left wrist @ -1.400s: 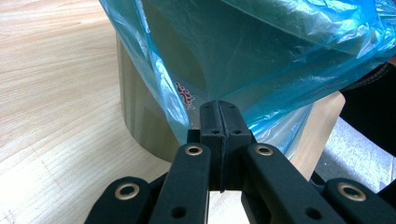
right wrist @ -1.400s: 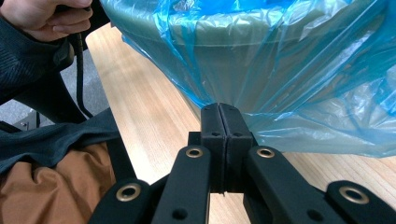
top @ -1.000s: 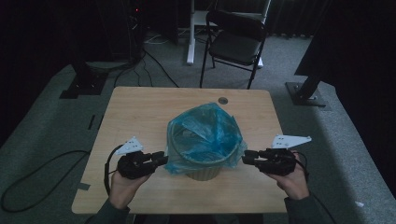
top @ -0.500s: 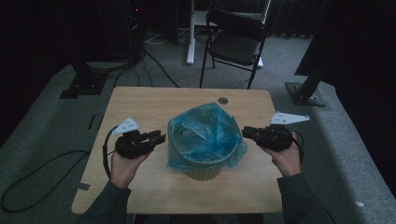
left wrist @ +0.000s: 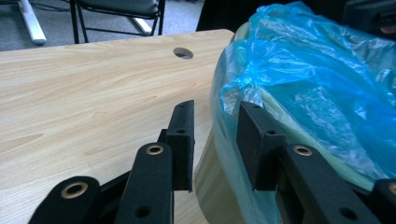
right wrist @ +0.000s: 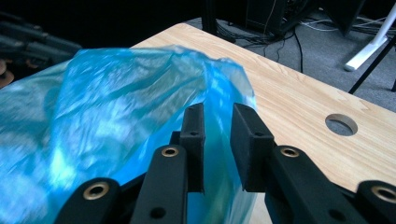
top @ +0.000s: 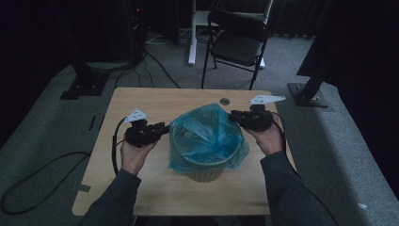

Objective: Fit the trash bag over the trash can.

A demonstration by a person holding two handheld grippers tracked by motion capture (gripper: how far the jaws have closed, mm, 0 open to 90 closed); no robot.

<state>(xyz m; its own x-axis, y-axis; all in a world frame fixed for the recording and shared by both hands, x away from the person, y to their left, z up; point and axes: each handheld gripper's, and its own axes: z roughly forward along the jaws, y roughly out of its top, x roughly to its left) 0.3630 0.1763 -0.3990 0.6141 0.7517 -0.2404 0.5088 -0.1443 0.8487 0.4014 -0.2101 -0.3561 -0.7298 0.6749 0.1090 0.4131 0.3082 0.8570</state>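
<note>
A pale round bin (top: 203, 173) lined with a blue plastic bag (top: 207, 136) stands mid-table. My left gripper (top: 164, 128) is at the bin's left side. Its jaws stand open astride the bag's edge (left wrist: 224, 100) and the bin's rim, as the left gripper view (left wrist: 215, 109) shows. My right gripper (top: 231, 115) is at the bin's far right, by the raised part of the bag. In the right gripper view (right wrist: 217, 112) the jaws stand a narrow gap apart, and blue film (right wrist: 116, 102) lies in that gap.
The wooden table (top: 141, 103) has a round cable hole (top: 225, 100) behind the bin. A black folding chair (top: 237, 44) stands beyond the far edge. Cables run on the carpet at left, and a cable trails from each gripper.
Both hands have moved away from me along the bin's sides, from its front half to its middle and far rim. The bag's top now stands higher near the right gripper.
</note>
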